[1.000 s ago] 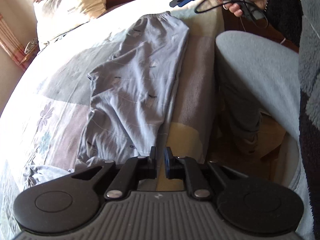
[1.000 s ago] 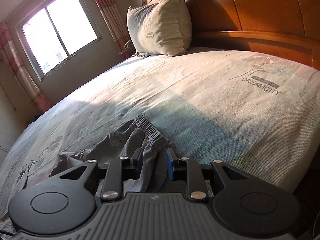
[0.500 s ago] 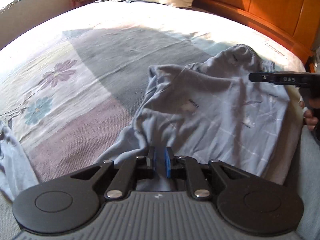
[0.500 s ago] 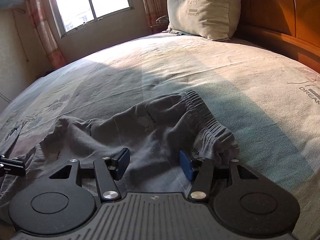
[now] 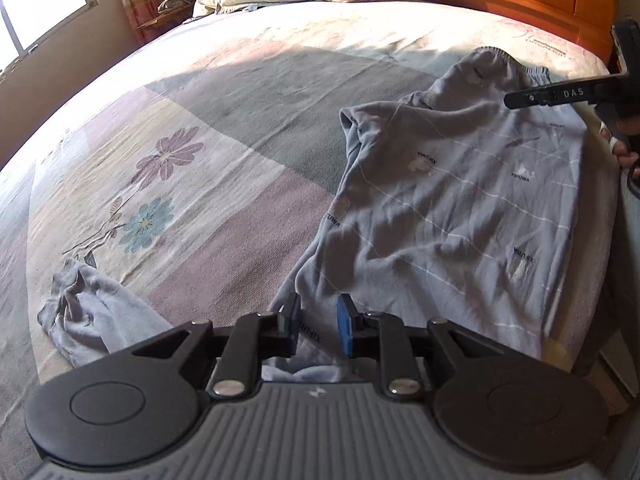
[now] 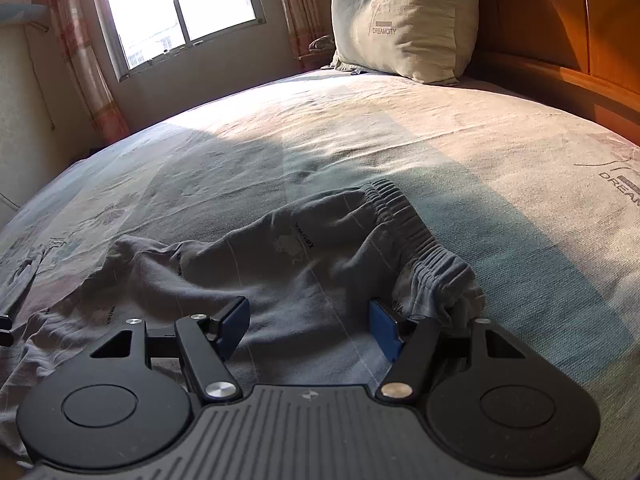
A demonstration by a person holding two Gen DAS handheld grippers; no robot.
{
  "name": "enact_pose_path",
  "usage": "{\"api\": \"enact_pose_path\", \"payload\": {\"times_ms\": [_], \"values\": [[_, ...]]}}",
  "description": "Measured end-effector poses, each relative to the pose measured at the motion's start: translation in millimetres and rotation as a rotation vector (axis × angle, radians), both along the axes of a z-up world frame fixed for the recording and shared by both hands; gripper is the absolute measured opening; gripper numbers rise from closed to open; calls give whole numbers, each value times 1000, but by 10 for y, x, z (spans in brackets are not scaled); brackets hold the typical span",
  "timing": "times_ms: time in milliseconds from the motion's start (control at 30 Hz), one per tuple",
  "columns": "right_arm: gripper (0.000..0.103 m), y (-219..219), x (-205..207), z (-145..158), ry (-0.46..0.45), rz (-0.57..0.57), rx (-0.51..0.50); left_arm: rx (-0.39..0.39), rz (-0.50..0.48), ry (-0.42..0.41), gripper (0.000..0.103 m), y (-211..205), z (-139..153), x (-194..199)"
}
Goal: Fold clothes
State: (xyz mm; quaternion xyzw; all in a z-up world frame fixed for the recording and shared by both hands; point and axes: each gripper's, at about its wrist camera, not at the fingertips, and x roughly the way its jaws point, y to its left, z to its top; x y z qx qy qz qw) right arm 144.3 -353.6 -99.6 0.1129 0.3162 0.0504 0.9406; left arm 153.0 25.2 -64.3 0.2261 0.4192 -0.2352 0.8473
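Lying across the bed near its edge, grey pyjama trousers running lengthwise from waistband under the released right hand-held gripper to leg between the part-spread, non-clamping pads of the left hand-held gripper.

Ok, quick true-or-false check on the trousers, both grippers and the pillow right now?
1. The grey patterned pyjama trousers lie on the floral bedsheet. True.
2. The right gripper is clamped on the elastic waistband. False: its jaws are wide open, the waistband beside one finger.
3. The left gripper has trouser fabric between its parted fingers. True.
4. The beige pillow lies on the trousers. False: it leans against the wooden headboard.
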Motion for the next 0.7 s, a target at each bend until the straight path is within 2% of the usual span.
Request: {"api": "enact_pose_path", "payload": {"times_ms": [67, 133, 200, 333, 433, 467, 600, 700], "values": [[70, 12, 3, -2, 0, 0, -6, 33, 6, 12, 34, 44, -53, -7], [70, 10, 3, -1, 0, 1, -6, 37, 21, 15, 39, 120, -96, -20], [70, -2, 1, -2, 0, 1, -1, 9, 53, 44, 37, 177, -107, -10], [70, -32, -4, 3, -3, -5, 14, 75, 91, 30, 41, 246, -89, -92], [70, -108, -32, 24, -16, -60, 34, 133, 185, 47, 40, 390, -104, -165], [69, -128, -42, 38, -20, -74, 39, 124, 193, 45, 38, 404, -79, -206], [70, -66, -64, 167, -51, -60, -1, -1, 122, -16, 35, 209, 183, -305], [71, 99, 30, 290, -74, 30, -66, -168, 25, -9, 36, -104, 305, -167]]}}
